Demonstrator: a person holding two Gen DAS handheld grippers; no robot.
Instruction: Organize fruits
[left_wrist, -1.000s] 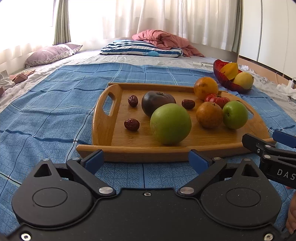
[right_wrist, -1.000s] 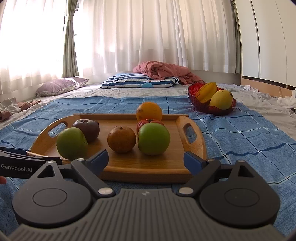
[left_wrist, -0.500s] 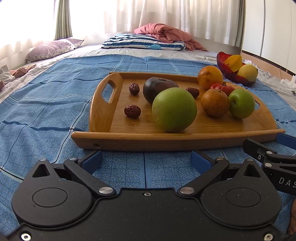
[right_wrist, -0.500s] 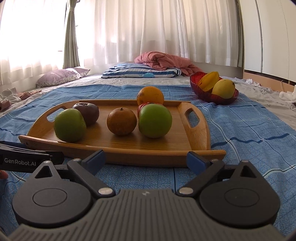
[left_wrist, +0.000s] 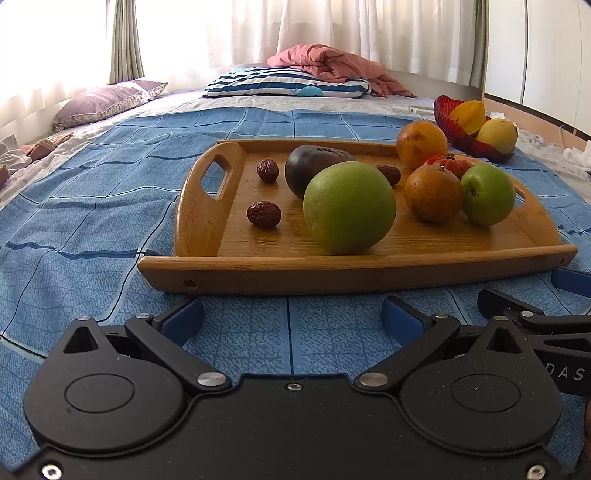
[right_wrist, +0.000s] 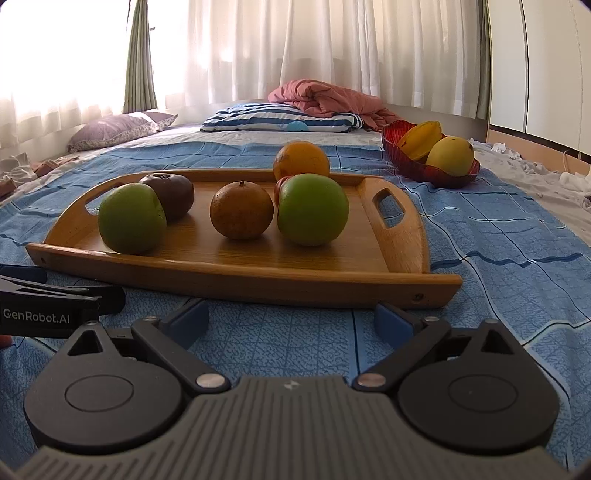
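Home bedroom, bed used as the work surface.
Blue checked bedspread (left_wrist: 110, 206) underfoot, blue-and-white striped pillow (left_wrist: 284, 83), purple floral pillow (left_wrist: 103, 101), crumpled pink duvet (left_wrist: 332, 64) at the far end, sheer white curtains (right_wrist: 295, 48) over bright windows, white wardrobe doors (right_wrist: 535, 66) on the right.

The wooden tray (left_wrist: 207, 206) shows fine straight grain under a smooth, lightly glossy varnish. It sits on a blue woven bedspread (left_wrist: 92, 229), matt, with a pebbled texture. The big green fruit (left_wrist: 349, 206) has smooth, faintly sheened skin; the dark purple fruit (left_wrist: 306, 166) looks satiny. The dried red dates (left_wrist: 263, 214) are wrinkled and slightly shiny. The brownish orange (left_wrist: 433, 192) has dull, russeted peel. The red bowl (right_wrist: 413, 162) looks like ribbed translucent glass or plastic, glossy. The left gripper (left_wrist: 291, 319) is matt black plastic with bright metal pins and blue pads.
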